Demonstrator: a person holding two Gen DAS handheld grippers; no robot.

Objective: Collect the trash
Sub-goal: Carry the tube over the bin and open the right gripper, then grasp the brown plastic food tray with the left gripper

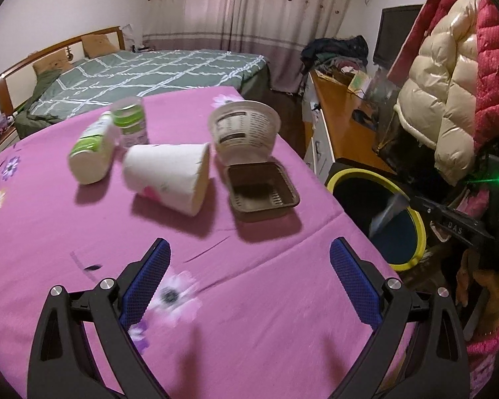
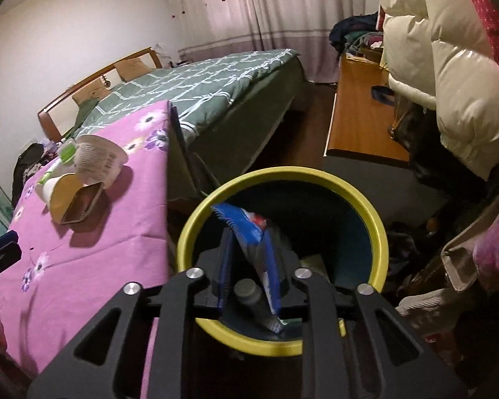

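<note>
**Five pieces of trash on the table, one wrapper over the bin**

Table (image 1: 66, 226): covered in a pink flowered cloth. Trash is grouped toward its far half.

1. Brown tray (image 1: 261, 188), shallow plastic, lying flat and open side up, nearest the table's right edge.
2. Noodle bowl (image 1: 244, 129), white paper with printed label, tipped on its side just behind the tray and touching it at the back rim.
3. Paper cup (image 1: 169, 176), large, white, lying on its side with its mouth toward the tray.
4. White bottle (image 1: 91, 153) with a green band, lying on its side left of the cup.
5. Small jar (image 1: 131, 121) with a green band, upright, just behind the bottle and the cup.

Bin (image 2: 379, 229): round, dark inside, yellow rim, standing on the floor beside the table's right edge. Some litter shows at the bottom; what it is cannot be told.

Wrapper (image 2: 246, 224): blue and silver snack packet, held upright above the bin's opening.

Left gripper (image 1: 249, 279): jaws spread wide, blue pads well apart, holding nothing, above the near part of the cloth and short of the trash.

Right gripper (image 2: 248, 259): jaws drawn close together, pinching the wrapper between the blue pads, over the bin.

Background: bed (image 1: 156, 73) with a green checked cover, hanging padded coats (image 1: 449, 99).
</note>
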